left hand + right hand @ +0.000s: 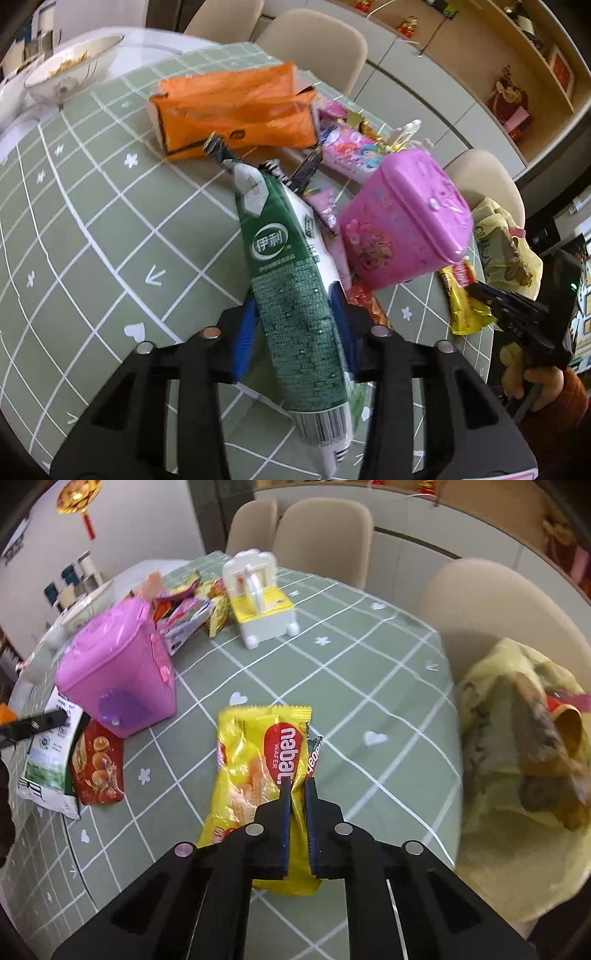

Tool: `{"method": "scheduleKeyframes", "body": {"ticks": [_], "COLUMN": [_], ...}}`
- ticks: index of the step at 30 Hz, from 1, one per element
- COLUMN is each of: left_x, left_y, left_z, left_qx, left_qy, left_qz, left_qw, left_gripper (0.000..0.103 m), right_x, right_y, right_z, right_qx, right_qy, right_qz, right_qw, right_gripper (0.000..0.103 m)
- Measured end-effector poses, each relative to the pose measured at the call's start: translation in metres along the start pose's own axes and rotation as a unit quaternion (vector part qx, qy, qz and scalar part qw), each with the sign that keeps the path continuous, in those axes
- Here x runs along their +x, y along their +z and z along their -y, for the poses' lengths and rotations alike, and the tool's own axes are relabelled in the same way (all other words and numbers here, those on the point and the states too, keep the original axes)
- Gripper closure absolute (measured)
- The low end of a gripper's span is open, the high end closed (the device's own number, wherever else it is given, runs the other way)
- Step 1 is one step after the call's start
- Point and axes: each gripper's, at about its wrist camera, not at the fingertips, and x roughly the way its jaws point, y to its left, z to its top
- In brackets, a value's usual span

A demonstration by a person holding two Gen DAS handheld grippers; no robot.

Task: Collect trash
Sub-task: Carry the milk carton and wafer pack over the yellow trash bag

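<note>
Item: left tongs (295, 325) clamped on flattened green-and-white milk carton (288, 295), right tongs (297, 797) pinched shut on crinkled yellow foil wafer wrapper (255, 775) lying on green grid-patterned table (369, 686) directly beneath them; both grips best kept firm through lifting.

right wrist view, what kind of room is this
Most likely a home dining room: a round table under a green checked tablecloth, beige upholstered dining chairs drawn up around it, and a red and gold festive ornament hanging on the wall.
</note>
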Motion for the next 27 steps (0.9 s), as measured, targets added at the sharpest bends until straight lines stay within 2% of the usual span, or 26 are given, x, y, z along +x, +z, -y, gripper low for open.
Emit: {"method": "scheduleKeyframes", "body": {"ticks": [6, 18, 23, 27], "left_x": [-0.016, -0.088, -0.111, -0.115], "left_y": [-0.004, -0.021, -0.014, -0.002], "left_z": [0.005, 0.041, 0.079, 0.121], "left_qx": [0.008, 0.031, 0.049, 0.077], "left_qy": [0.006, 0.011, -0.004, -0.026], "left_qz": [0.017, 0.076, 0.111, 0.127], "left_qw": [0.9998, 0.9966, 0.9927, 0.9886], "left_gripper": [0.071, 0.071, 0.071, 0.071], "right_x": [-0.028, -0.078, -0.11, -0.135], "right_y": [-0.013, -0.026, -0.018, -0.011], "right_z": [0.004, 0.009, 0.023, 0.045], "right_qx": [0.022, 0.02, 0.016, 0.023], "right_qy": [0.009, 0.015, 0.005, -0.01], "right_qz": [0.017, 0.057, 0.083, 0.109], "right_qw": [1.0, 0.998, 0.996, 0.994], "right_gripper": [0.096, 0.096, 0.096, 0.096]}}
